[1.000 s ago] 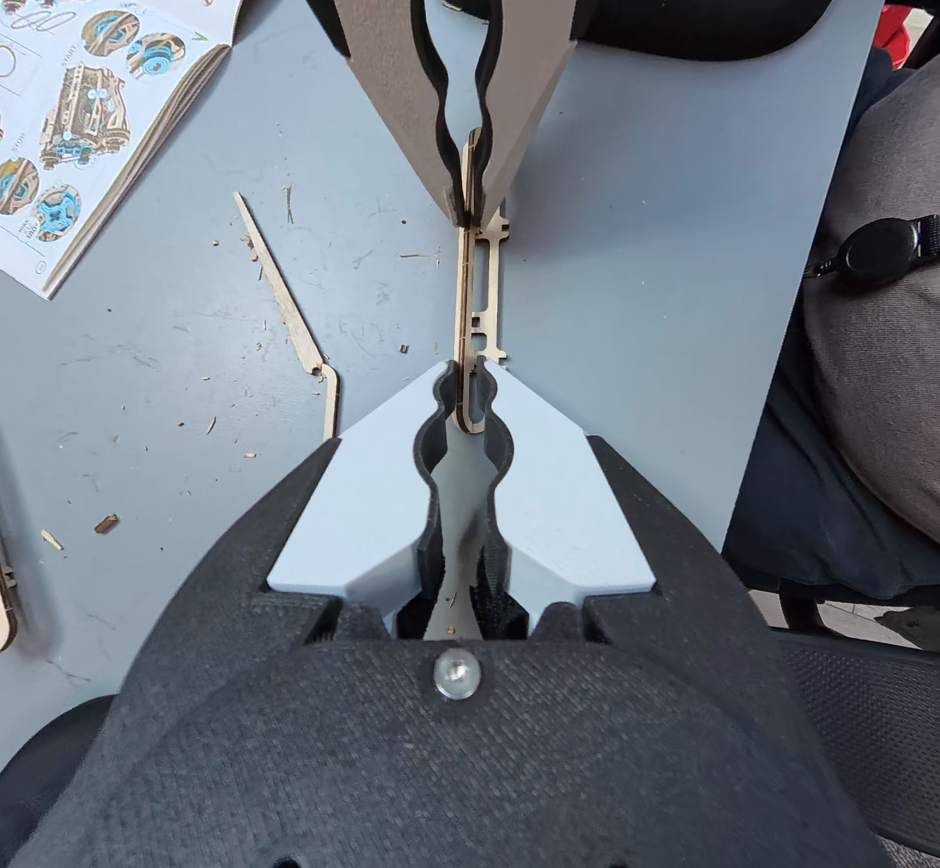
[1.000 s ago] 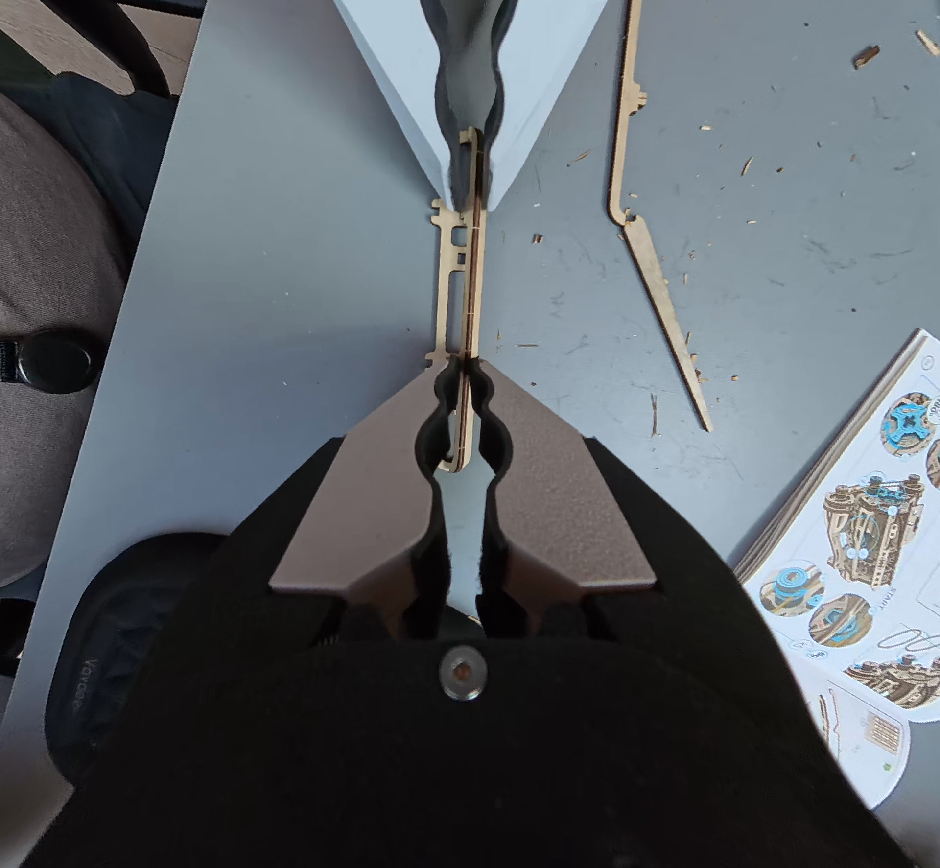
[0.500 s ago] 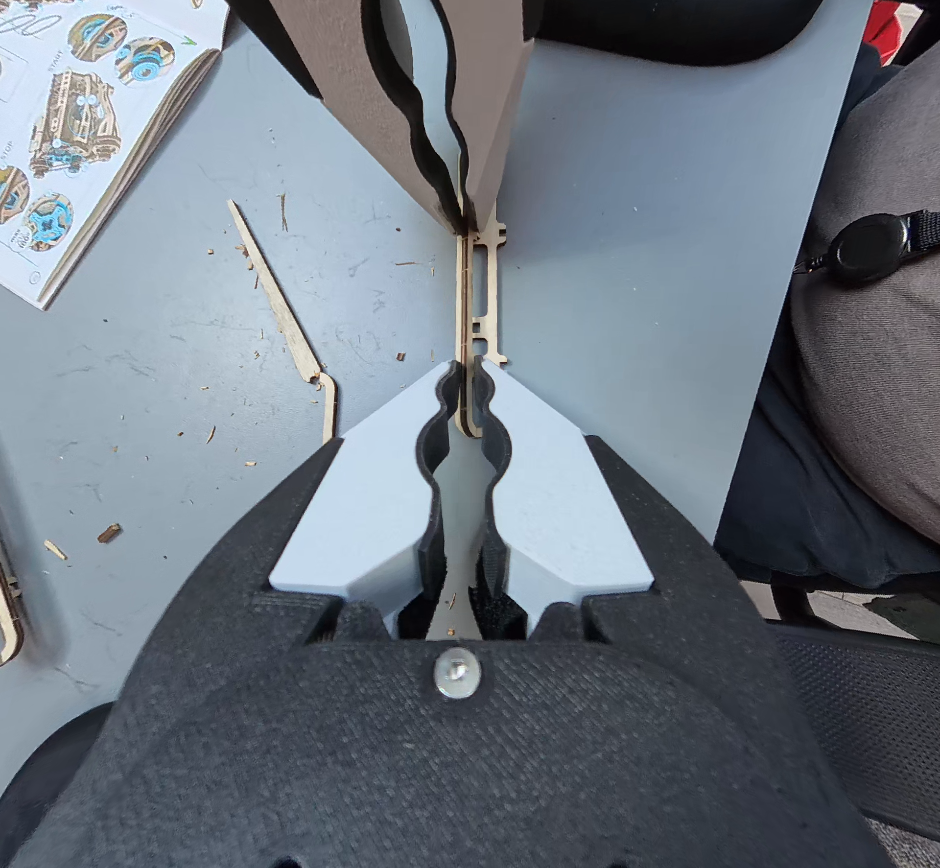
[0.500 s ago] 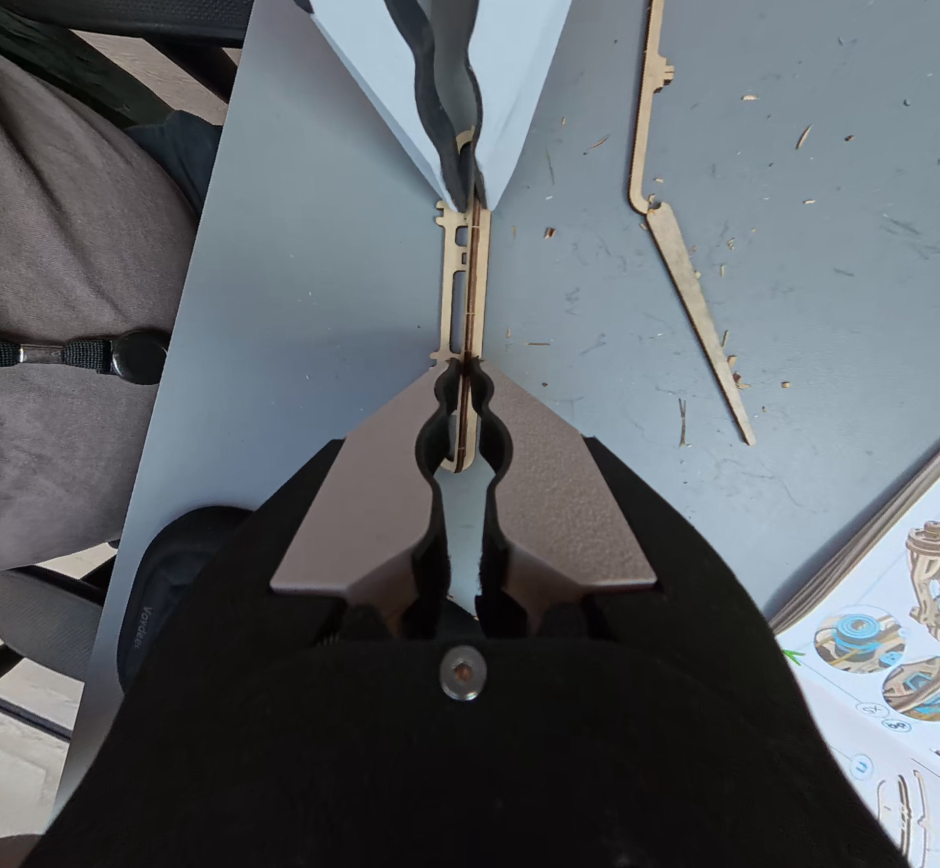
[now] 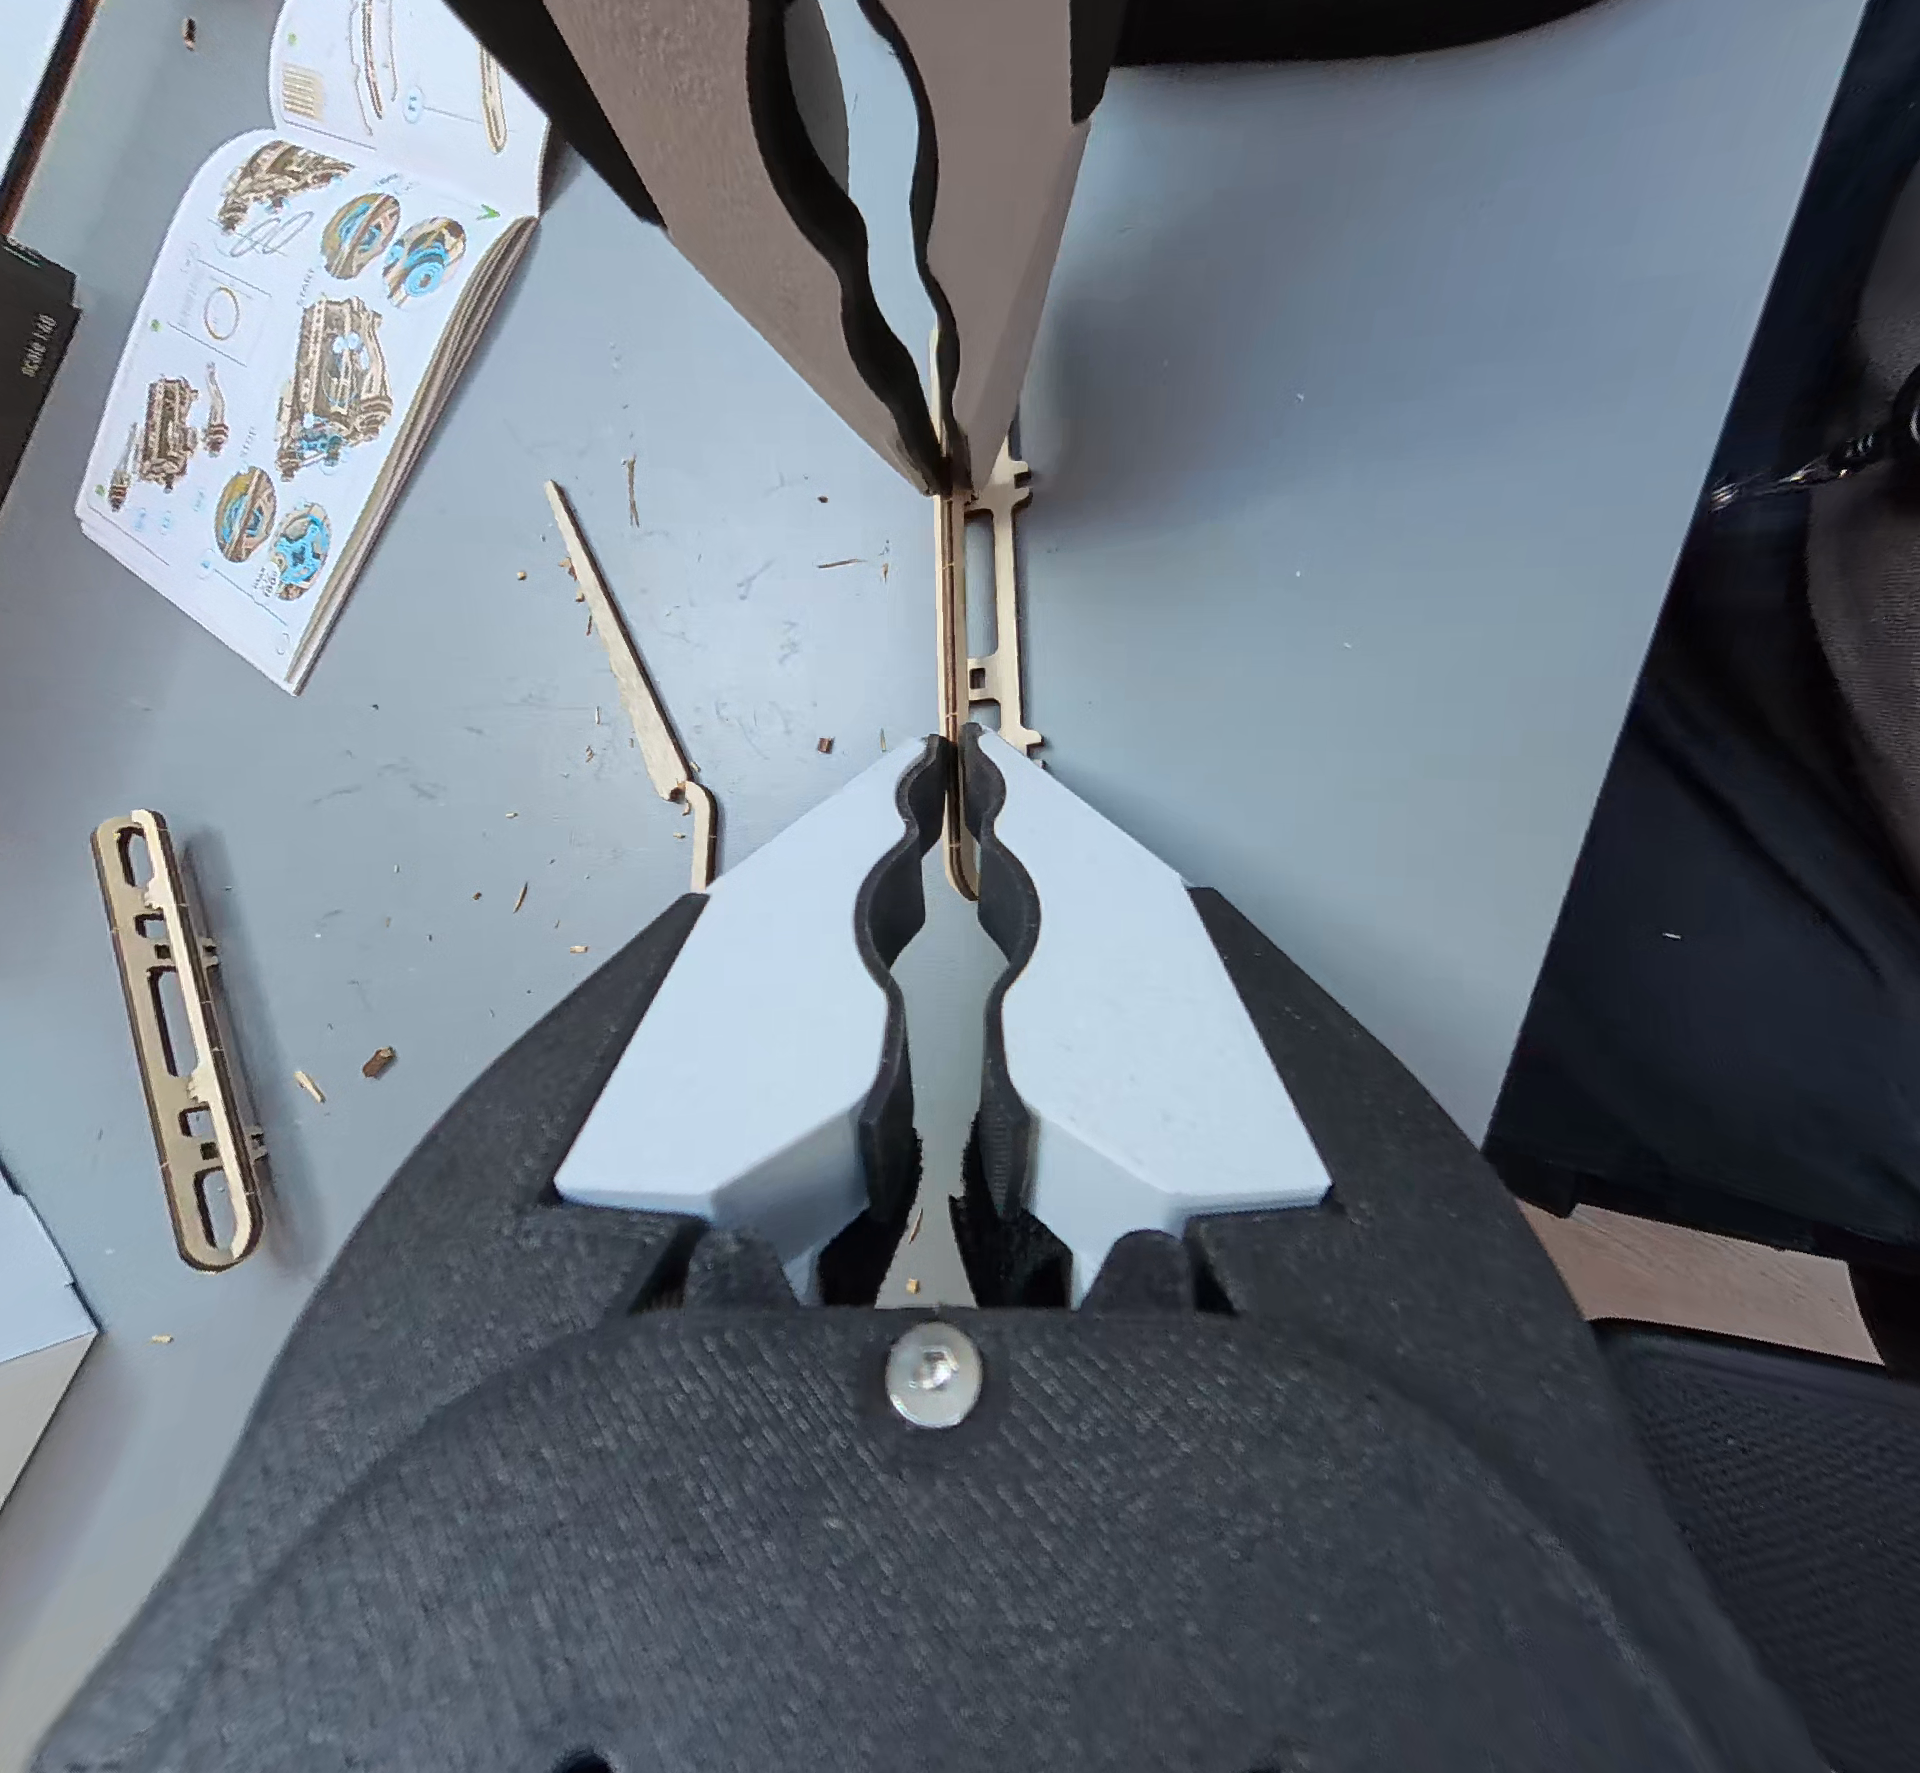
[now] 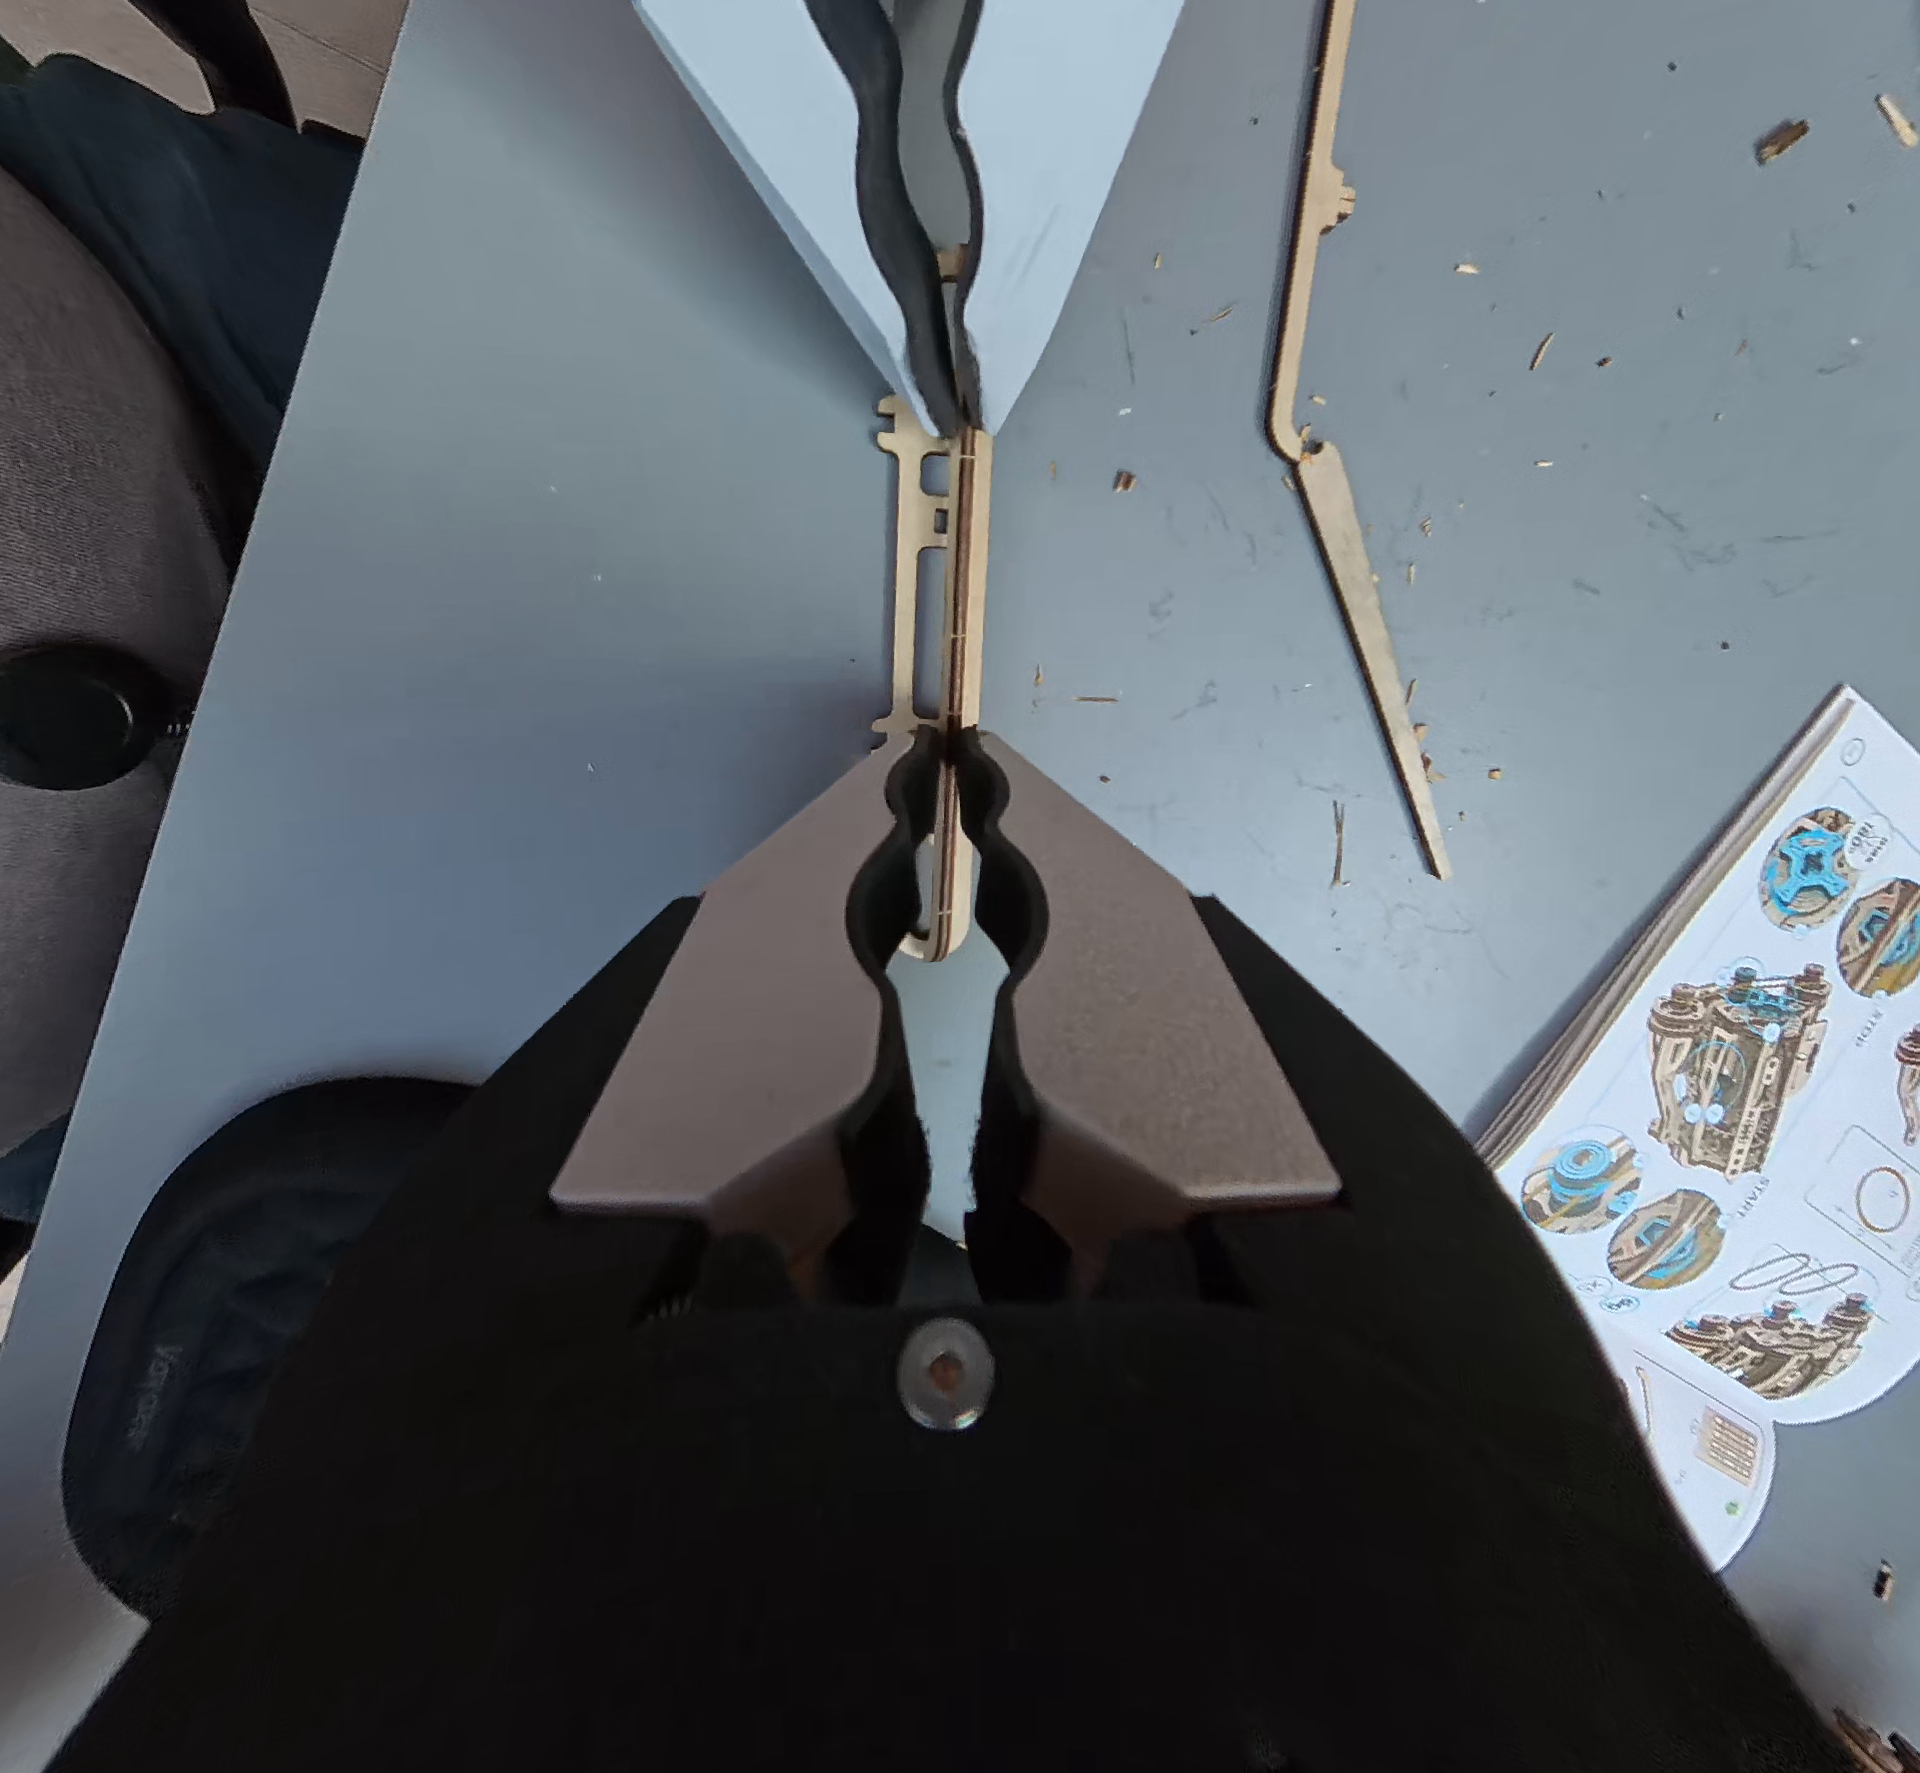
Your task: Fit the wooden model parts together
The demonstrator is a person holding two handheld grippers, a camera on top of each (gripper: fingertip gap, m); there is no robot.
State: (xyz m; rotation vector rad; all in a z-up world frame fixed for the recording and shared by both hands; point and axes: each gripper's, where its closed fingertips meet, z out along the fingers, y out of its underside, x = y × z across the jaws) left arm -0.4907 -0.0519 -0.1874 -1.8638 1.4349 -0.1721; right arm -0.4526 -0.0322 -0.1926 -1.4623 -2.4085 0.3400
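Left wrist view: the left gripper [image 5: 954,755], with pale blue fingers, is closed down to a sliver on the near end of the slotted wooden strip [image 5: 975,617], which stands on edge and spans the gap to the right gripper [image 5: 948,476]. That one, brown-fingered, comes in from the far side and pinches the strip's other end just as tightly. The strip looks like two thin layers pressed face to face. To the left of both tips, on the grey table [image 5: 1299,528], lies a long pointed wooden sliver [image 5: 621,653], apart from the strip, with chips scattered around it. Farther left lie a second slotted wooden bar [image 5: 179,1037] and an open instruction booklet [image 5: 312,435]. To the right the tabletop is bare up to its edge [image 5: 1621,736], which runs close by; beyond it is dark cloth.

Right wrist view: the right gripper [image 6: 948,738] clamps the strip [image 6: 940,580] at its near end, the rounded tip showing between the wavy black pads. The left gripper [image 6: 961,419] holds the far end. The table edge [image 6: 301,497] slants off to the left of the tips, with bare surface between. To the right lie the pointed sliver [image 6: 1361,611], well apart from the strip, and the booklet [image 6: 1766,1152] beyond it.
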